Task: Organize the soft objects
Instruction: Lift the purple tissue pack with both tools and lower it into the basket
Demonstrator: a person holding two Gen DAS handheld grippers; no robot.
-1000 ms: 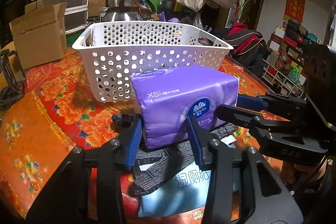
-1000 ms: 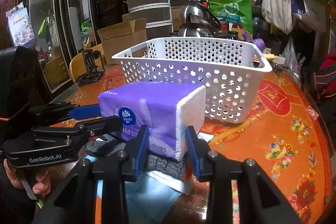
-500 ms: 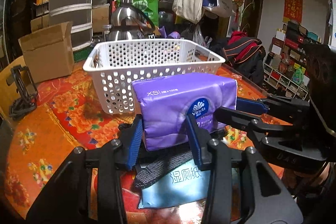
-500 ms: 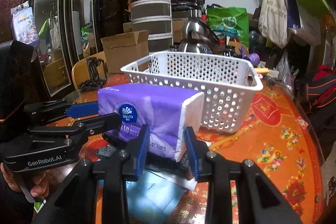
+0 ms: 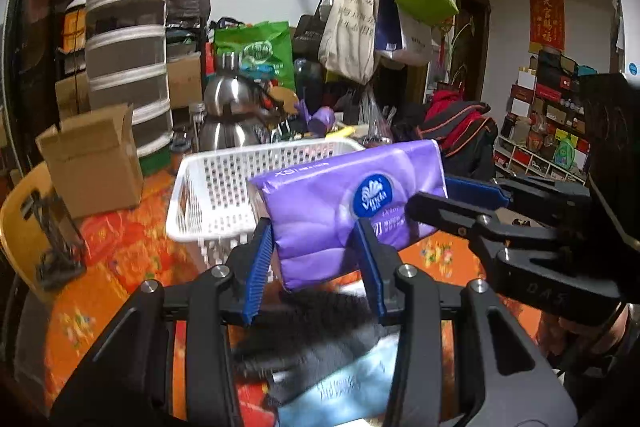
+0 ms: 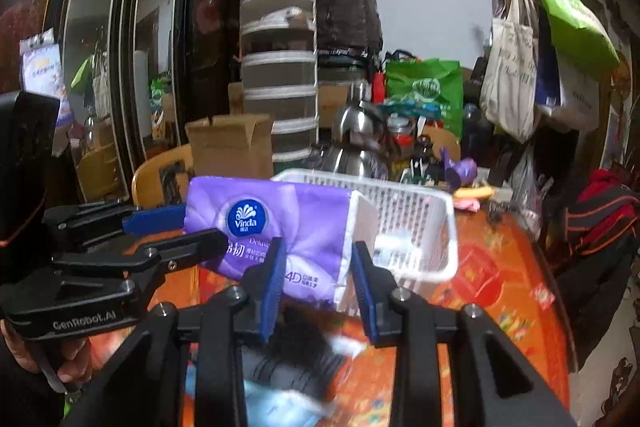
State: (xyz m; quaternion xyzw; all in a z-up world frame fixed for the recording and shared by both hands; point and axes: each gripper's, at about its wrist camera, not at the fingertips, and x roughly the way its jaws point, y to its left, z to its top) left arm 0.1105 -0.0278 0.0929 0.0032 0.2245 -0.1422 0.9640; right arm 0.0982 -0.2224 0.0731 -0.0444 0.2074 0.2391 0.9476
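Nearest the cameras, a dark knit item (image 5: 320,343) and a pale blue wet-wipes pack (image 5: 340,391) lie on the red floral tablecloth (image 5: 132,251), both blurry, both waiting to be sorted. Just above them, the purple Vinda tissue pack (image 5: 344,211) is up in the air, pinched from two ends. The left gripper (image 5: 316,259) has its blue pads squeezed on the near end of the pack, and the right gripper (image 6: 316,279) is clamped on the white-sided end the same way. Right behind the pack sits the white perforated basket (image 5: 208,187), which looks empty as far as I can tell. So I'd call it early days: first item is lifted but not yet in, two more left. Further back there's a cardboard box (image 5: 92,163) and steel kettle (image 5: 228,119).
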